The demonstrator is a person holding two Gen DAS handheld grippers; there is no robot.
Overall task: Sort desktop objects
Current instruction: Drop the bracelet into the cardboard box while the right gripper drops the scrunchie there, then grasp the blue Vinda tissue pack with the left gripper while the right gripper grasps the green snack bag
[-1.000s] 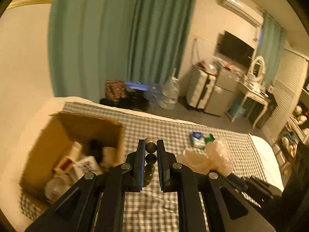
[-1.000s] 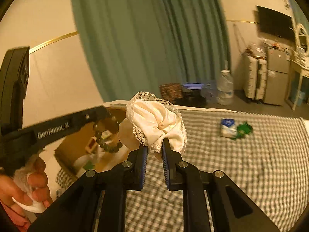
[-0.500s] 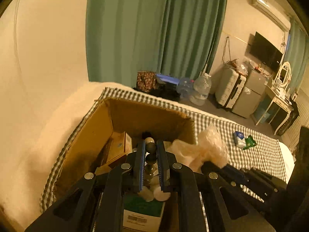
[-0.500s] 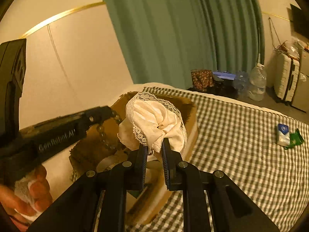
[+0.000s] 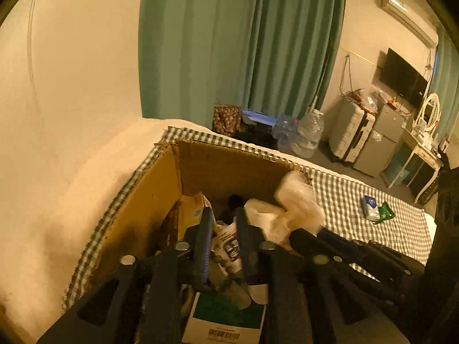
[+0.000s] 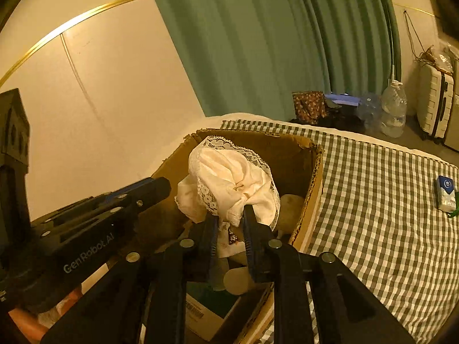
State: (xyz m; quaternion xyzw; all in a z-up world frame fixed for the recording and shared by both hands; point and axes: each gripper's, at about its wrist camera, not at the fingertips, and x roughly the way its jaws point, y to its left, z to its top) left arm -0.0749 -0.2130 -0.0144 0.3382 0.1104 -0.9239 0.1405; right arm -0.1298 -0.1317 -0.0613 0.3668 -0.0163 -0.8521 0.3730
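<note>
Scrunchie (image 6: 233, 185) in right tongs (image 6: 229, 223) above cardboard box (image 6: 312, 183), contents half hidden

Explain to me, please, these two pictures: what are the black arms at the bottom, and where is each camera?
A person holds a two-finger tool in each hand. Each tool carries a wide-angle camera that looks along its fingers. One picture comes from the left tool, the other from the right tool. Both hang over an open box of small things, which stands on a checked sheet. The right tool grips a cream lace cloth. Beads show low in the left tool's gap; whether it grips them is unclear. A blue packet lies apart on the sheet.
</note>
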